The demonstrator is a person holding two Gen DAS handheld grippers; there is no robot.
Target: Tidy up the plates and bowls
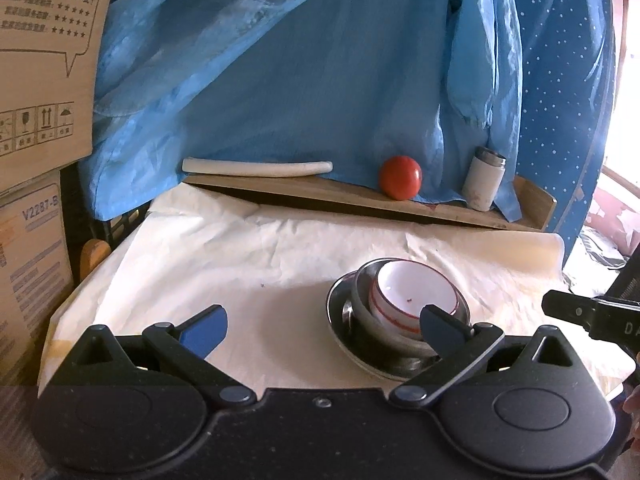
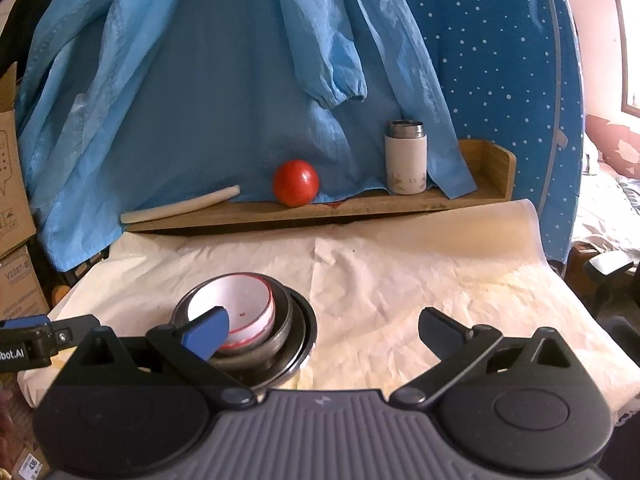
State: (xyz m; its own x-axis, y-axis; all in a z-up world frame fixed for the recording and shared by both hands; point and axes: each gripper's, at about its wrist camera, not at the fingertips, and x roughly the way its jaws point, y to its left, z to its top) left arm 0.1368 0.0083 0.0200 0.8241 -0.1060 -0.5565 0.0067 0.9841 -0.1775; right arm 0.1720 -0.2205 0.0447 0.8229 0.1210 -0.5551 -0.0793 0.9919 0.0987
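We see a table covered with crumpled white paper [image 2: 400,280]. Directly on the paper sits a steel plate [image 1: 340,320] — a steel bowl [image 1: 362,292] nests in it, and a white bowl with a red rim line [image 1: 416,286] sits tilted inside that. Along the table's far edge lies a wooden shelf board [image 2: 360,206], carrying a white rod [image 2: 180,206], a red tomato [image 2: 296,183] and an upright white flask [image 2: 405,158] — each apart from the others.
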